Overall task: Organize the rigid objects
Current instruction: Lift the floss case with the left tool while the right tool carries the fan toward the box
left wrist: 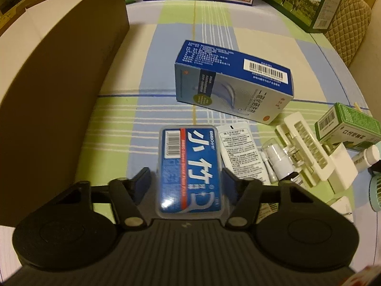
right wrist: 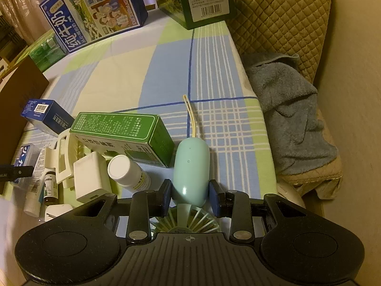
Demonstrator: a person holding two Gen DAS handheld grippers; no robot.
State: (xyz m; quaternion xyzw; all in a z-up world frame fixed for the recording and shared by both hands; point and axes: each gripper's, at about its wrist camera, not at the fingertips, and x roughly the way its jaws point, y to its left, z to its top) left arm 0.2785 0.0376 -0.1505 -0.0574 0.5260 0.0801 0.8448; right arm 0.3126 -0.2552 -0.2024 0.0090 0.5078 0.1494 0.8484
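Presently, progress: early; clutter unsorted.
Left gripper [left wrist: 188, 181]: jaws spread around floss case [left wrist: 190, 169], gaps visible.
Right gripper [right wrist: 190, 197]: straddles fan handle [right wrist: 190, 166]; contact unclear.
Remaining: boxes, bottles.

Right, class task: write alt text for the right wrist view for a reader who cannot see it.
The right gripper has its jaws on either side of a mint-green handheld fan lying on a checked tablecloth. Left of it sit a green box, a white bottle and a white charger.
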